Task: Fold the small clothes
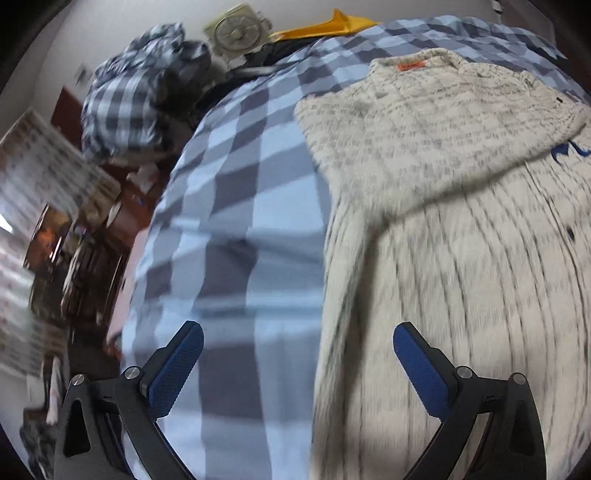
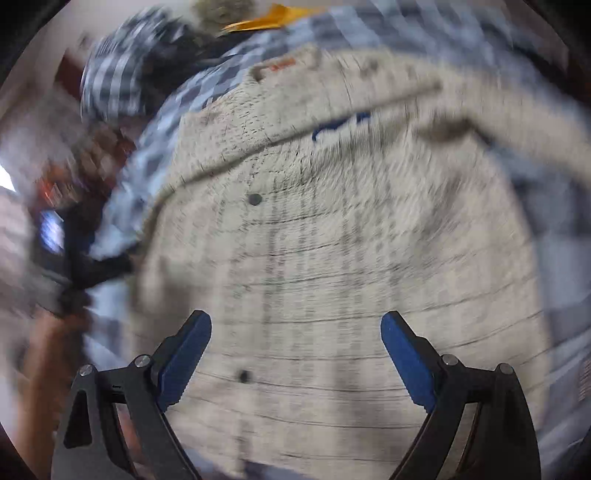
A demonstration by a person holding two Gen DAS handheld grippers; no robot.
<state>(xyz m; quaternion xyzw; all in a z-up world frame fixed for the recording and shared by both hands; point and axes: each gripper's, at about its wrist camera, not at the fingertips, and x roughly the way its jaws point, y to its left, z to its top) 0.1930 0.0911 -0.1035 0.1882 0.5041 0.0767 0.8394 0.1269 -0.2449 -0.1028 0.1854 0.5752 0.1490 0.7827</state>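
Note:
A cream knitted garment with grey flecks, an orange neck label and a blue mark lies spread on a blue-checked bed cover. Its left sleeve is folded across the chest. My left gripper hangs open above the garment's left edge, one finger over the cover and one over the knit. In the right wrist view the same garment fills the frame, blurred, with two dark buttons showing. My right gripper is open above its lower middle, holding nothing.
A crumpled dark-checked cloth is piled at the bed's far left corner, next to a pale round fan and a yellow object. Brown furniture with clutter stands left of the bed. A hand shows at left.

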